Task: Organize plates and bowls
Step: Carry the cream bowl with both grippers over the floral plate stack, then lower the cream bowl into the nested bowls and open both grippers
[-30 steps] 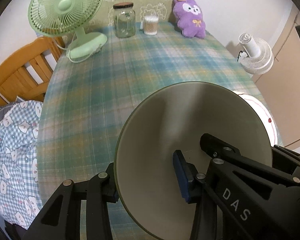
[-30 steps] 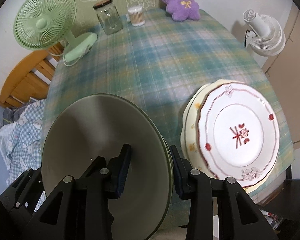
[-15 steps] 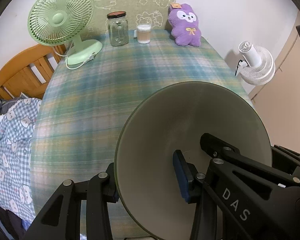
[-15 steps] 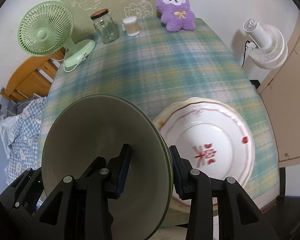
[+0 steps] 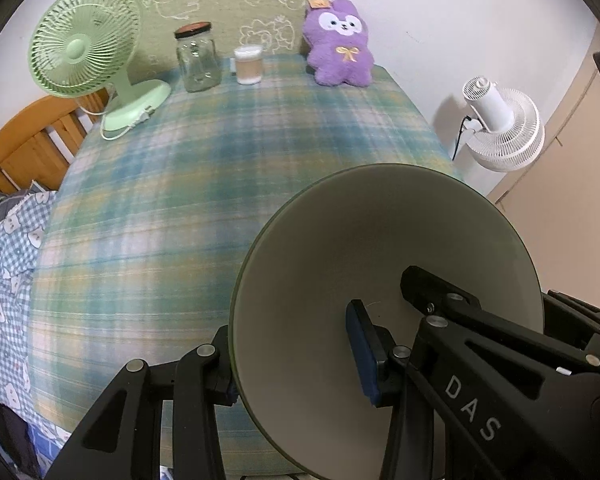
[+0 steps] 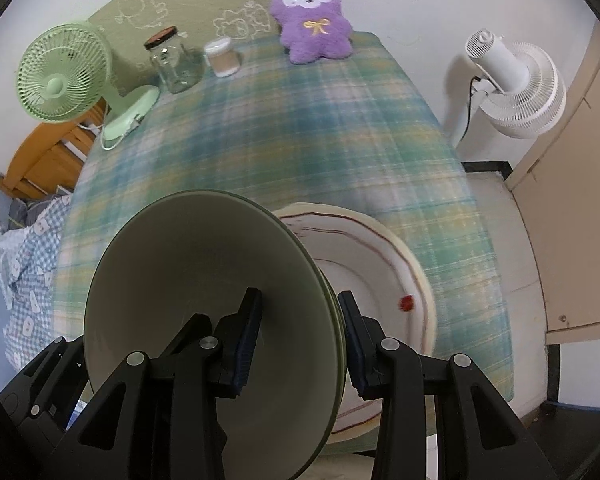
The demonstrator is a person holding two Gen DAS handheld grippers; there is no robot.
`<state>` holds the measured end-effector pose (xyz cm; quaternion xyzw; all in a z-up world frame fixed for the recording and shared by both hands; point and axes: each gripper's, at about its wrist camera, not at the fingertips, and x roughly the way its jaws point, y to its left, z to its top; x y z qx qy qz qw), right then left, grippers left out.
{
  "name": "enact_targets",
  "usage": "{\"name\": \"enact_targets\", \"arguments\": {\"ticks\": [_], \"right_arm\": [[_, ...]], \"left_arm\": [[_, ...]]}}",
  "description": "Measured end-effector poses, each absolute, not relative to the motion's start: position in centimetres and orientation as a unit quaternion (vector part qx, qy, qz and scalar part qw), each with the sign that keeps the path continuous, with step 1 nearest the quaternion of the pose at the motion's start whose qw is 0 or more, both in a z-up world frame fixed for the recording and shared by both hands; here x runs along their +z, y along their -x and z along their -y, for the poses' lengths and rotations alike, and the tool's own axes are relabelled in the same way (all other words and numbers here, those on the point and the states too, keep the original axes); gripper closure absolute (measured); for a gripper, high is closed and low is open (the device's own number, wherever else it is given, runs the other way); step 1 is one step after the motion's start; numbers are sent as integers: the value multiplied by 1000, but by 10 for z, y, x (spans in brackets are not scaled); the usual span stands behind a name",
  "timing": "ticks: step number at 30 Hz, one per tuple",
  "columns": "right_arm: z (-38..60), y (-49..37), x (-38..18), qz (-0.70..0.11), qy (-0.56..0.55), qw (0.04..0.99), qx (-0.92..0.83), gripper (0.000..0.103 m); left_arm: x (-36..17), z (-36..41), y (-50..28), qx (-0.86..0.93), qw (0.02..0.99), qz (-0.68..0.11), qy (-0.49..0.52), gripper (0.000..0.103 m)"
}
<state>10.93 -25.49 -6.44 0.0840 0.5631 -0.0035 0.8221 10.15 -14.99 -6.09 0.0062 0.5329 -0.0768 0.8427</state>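
While both grippers point steeply down over the near edge of the table (image 5: 228, 168), each clamps the rim of one green bowl (image 5: 380, 280). Left gripper (image 5: 296, 364): one pad sits inside the bowl, on the inner wall, the other finger outside on the left of the rim; jaws narrow, closed on the wall. Bowl fills the lower right of this view, its mouth turned toward the camera, tilted, held clear above the cloth. Across the bowl, the black frame of the other gripper reaches in from the right.

Right gripper (image 6: 300, 336): same bowl (image 6: 204, 300), now at lower left of the view. One pad inside the wall, one pad outside on the right; jaws narrow, gripping the rim between them. The rim looks layered at the grip, possibly more than one bowl nested; cannot tell.

Just right of and below the bowl, a plate stack (image 6: 388, 264) lies on the near right part of the table: white plate with red trim on top, a cream plate edge under it. The bowl overlaps the stack's left side in view; contact not discernible. Stack is motion-blurred.

Far end of table: green fan (image 6: 64, 80), glass jar (image 6: 176, 64), small tub (image 6: 222, 58), purple plush (image 6: 312, 24). White fan (image 6: 512, 84) stands off the table at right.
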Motion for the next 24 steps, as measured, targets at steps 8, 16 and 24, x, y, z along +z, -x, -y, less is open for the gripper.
{"name": "enact_targets", "arguments": {"ticks": [8,16,24], "right_arm": [[282,-115,-84,-579,-89,810,-8,61],[290,-128,-94,-582,-84,809,6,61],[292,-129,-95,-585,-81,807,19,59]], "left_arm": [[-80,178,-107,-78,830,-553,-6,59],[-85,188,-116,-63,830,-553,-6,59],[-86,191,-114,-59,832,-552,-12,59]]}}
